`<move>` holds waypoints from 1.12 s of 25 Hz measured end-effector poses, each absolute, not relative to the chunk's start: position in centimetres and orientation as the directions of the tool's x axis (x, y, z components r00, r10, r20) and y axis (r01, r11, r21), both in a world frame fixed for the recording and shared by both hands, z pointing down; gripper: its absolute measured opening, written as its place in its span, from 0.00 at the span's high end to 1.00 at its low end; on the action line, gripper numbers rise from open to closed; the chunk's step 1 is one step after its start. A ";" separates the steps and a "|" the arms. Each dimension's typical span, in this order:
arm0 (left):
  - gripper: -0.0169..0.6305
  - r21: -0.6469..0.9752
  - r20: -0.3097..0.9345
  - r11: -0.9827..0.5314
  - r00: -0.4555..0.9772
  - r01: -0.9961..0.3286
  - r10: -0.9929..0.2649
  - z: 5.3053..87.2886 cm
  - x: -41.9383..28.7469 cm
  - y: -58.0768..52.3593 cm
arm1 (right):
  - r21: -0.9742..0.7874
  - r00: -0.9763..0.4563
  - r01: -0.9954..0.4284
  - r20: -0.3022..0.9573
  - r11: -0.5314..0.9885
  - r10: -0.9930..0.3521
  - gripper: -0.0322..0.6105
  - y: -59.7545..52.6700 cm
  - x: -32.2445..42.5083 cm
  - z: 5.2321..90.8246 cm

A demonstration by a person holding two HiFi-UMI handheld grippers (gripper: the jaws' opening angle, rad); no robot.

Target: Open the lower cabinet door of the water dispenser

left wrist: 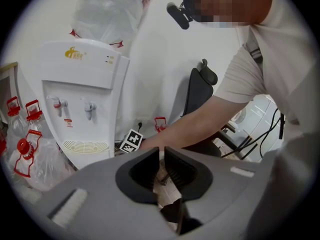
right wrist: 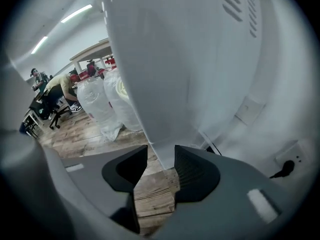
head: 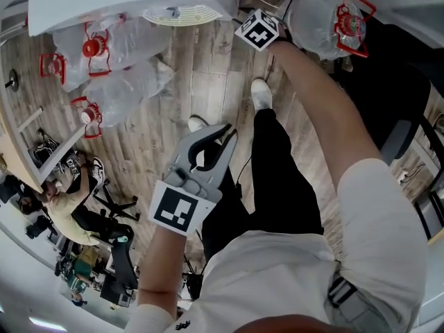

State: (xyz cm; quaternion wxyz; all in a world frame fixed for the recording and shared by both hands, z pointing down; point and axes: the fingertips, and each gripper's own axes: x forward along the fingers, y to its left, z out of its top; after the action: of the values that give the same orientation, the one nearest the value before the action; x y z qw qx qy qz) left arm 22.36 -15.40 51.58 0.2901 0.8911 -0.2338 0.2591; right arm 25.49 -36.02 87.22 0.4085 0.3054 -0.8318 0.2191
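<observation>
One white water dispenser (left wrist: 82, 91) stands against the wall with one big bottle (left wrist: 110, 14) upside down on top. Its lower cabinet door (left wrist: 92, 160) sits under the drip grille, mostly hidden. At least three red-handled bottles in clear plastic (head: 118, 44) lie on the wood floor (head: 208, 82) on one side, one more (head: 322, 16) on the other. The left gripper (left wrist: 162, 156) has its jaws closed on nothing. The right gripper (right wrist: 160, 164) has its jaws apart, framing the dispenser's bottom corner without touching it.
</observation>
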 end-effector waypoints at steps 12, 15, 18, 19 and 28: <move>0.88 0.418 0.596 -0.692 0.752 -0.589 -0.280 52.0 21.1 -15.7 | -0.082 -0.449 -0.682 0.831 0.727 -0.328 0.71 -36.9 24.7 87.9; 0.88 0.410 0.590 -0.699 0.755 -0.585 -0.285 51.9 20.6 -15.4 | -0.069 -0.435 -0.689 0.836 0.721 -0.336 0.71 -37.0 24.7 87.8; 0.88 0.408 0.582 -0.702 0.759 -0.583 -0.292 51.7 20.1 -15.0 | -0.064 -0.420 -0.705 0.841 0.707 -0.343 0.71 -36.7 24.6 87.9; 0.88 0.410 0.579 -0.701 0.761 -0.583 -0.294 51.6 19.9 -14.9 | -0.061 -0.413 -0.712 0.842 0.700 -0.346 0.71 -36.7 24.6 87.9; 0.88 0.413 0.564 -0.691 0.763 -0.593 -0.317 51.7 17.6 -14.2 | -0.076 -0.406 -0.721 0.851 0.688 -0.332 0.71 -34.5 23.4 88.1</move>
State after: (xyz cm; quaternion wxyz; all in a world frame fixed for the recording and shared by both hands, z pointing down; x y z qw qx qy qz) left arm 17.62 -14.23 51.66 0.2985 0.8900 -0.2554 0.2313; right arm 23.42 -34.52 88.10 0.4367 0.3257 -0.8084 0.2229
